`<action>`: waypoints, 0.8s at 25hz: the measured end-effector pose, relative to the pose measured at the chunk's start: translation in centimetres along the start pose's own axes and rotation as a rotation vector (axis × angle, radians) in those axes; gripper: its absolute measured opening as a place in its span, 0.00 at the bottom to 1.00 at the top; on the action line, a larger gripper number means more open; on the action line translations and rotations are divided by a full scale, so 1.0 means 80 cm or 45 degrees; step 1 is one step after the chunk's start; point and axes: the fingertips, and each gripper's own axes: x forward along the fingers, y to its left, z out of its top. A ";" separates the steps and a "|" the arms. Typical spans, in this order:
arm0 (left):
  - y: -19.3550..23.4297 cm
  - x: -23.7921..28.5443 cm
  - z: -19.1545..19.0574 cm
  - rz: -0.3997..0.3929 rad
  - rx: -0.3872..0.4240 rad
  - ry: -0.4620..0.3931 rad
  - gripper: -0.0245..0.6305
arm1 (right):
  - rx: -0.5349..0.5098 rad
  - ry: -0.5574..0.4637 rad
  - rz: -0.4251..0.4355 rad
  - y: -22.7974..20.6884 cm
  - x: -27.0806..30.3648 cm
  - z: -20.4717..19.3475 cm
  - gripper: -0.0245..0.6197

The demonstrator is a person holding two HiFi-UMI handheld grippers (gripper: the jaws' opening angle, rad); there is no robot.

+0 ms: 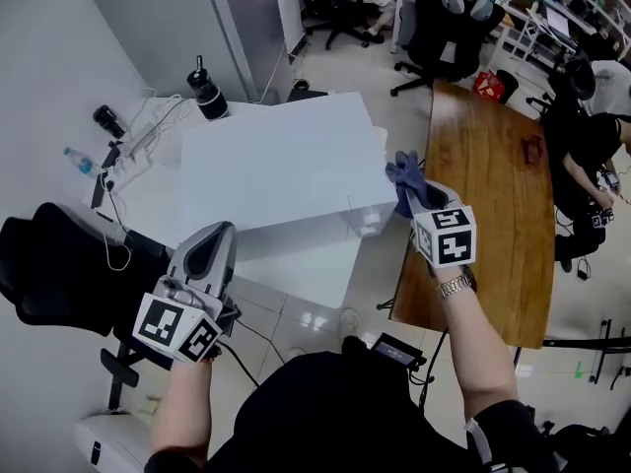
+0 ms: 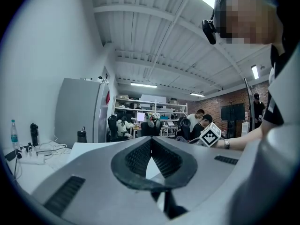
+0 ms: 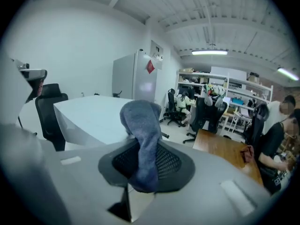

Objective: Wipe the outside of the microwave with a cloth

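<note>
The microwave (image 1: 276, 166) stands toward the right edge of the surface (image 1: 148, 200). The left hand-held gripper (image 1: 217, 239) is closed and empty. The cloth (image 1: 404, 173) is clamped in the right hand-held gripper (image 1: 419, 203), beside the microwave's right side. Flat, overlapping strokes are advised.

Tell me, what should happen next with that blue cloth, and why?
Probably press the cloth, clamped in the right hand-held gripper, against the white microwave. It hangs by the microwave's right corner and does not seem to be touching any surface yet.
</note>
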 end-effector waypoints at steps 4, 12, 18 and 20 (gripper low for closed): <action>0.007 -0.032 0.001 -0.031 -0.015 -0.027 0.04 | -0.044 -0.094 -0.027 0.044 -0.054 0.033 0.16; 0.023 -0.089 0.001 -0.053 -0.027 -0.061 0.04 | -0.084 -0.170 0.048 0.152 -0.102 0.059 0.16; 0.044 -0.134 -0.007 -0.023 -0.024 -0.064 0.04 | -0.111 -0.188 0.157 0.245 -0.099 0.055 0.16; 0.052 -0.149 -0.007 -0.002 -0.022 -0.064 0.04 | -0.123 -0.189 0.204 0.276 -0.094 0.055 0.16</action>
